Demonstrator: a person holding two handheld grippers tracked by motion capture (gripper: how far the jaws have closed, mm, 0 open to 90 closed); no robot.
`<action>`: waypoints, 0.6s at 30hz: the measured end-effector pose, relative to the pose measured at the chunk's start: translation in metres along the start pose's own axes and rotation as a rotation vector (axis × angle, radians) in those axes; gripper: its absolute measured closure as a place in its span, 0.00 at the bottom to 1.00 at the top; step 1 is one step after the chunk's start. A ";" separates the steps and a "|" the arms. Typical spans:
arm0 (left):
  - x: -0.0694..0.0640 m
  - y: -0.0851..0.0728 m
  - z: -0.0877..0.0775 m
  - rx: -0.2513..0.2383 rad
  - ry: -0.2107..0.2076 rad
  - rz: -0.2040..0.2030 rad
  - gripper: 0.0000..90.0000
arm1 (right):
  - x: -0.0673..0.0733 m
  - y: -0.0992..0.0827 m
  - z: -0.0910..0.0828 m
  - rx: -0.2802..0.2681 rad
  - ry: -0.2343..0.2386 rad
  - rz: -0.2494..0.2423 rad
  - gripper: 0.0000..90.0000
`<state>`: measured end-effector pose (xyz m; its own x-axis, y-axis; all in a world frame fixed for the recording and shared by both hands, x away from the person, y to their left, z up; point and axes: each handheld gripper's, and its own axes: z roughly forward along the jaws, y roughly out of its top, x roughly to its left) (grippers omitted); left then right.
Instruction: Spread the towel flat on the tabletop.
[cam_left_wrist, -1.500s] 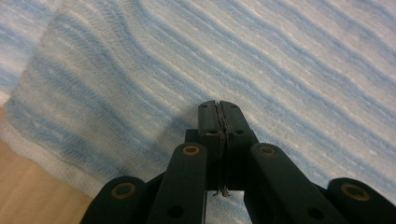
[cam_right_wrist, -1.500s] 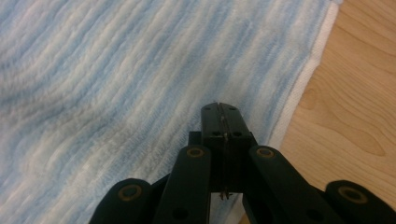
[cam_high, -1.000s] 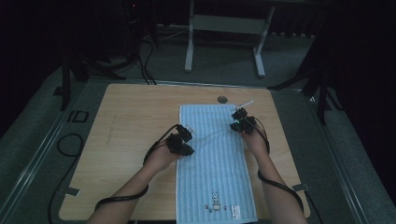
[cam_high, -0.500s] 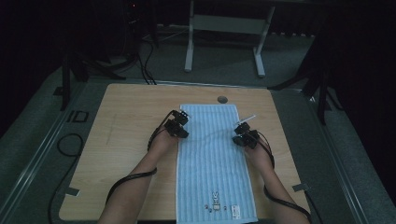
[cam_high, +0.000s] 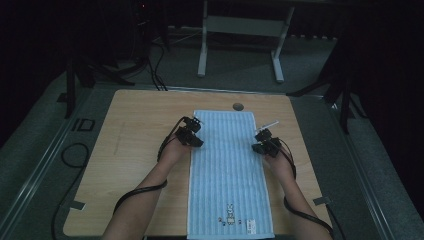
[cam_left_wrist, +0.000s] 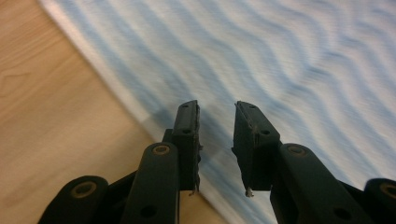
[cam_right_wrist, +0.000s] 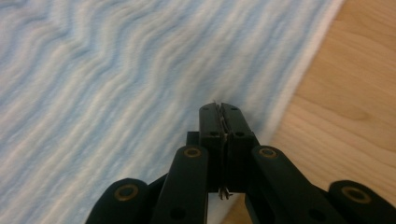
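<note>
A: Where are the hands?

B: Both forearms come in from the near edge of the wooden surface (cam_high: 140, 145), one on each side of the blue striped towel (cam_high: 225, 170). The left claw (cam_high: 192, 134) sits at the towel's left edge, angled inward toward the cloth. The right claw (cam_high: 263, 142) sits at the right edge, roughly level with the left one (a little nearer the person, if anything).

A: And their grip?

B: In the left gripper view the left claw (cam_left_wrist: 215, 122) is released: a clear gap between the jaws, nothing in it, the towel's (cam_left_wrist: 289, 70) white hem just below. Its jaws have just been opening. In the right gripper view the right claw (cam_right_wrist: 219, 122) is clenched, jaws pressed together, with no cloth visibly between them, over the towel (cam_right_wrist: 121, 84) near its hem.

A: What differs from a second ago?

B: Then the hands were staggered, the left lower on the cloth and the right near the far right corner. The left has moved outward to the left edge, and the right has come back toward the person along the right edge.

A: How does the towel lie?

B: Flat, long axis running from the near edge toward the far side, just short of the round hole (cam_high: 238, 106). The small printed figures (cam_high: 230, 219) are at the near end.
</note>
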<state>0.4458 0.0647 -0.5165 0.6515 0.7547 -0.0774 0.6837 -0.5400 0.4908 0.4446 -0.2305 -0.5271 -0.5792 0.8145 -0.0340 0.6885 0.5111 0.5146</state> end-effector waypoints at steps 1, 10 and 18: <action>-0.003 -0.002 0.000 0.009 -0.002 0.020 0.78 | -0.002 0.001 0.001 0.001 0.005 0.011 0.98; -0.006 -0.003 0.013 0.041 -0.025 0.029 0.79 | -0.003 0.004 0.006 0.023 -0.014 0.022 0.97; -0.011 0.005 0.019 0.032 -0.025 0.038 0.79 | -0.014 0.001 0.004 0.028 -0.025 0.037 0.97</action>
<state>0.4484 0.0466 -0.5296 0.6853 0.7238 -0.0811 0.6680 -0.5803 0.4659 0.4552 -0.2403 -0.5298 -0.5425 0.8393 -0.0368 0.7212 0.4877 0.4920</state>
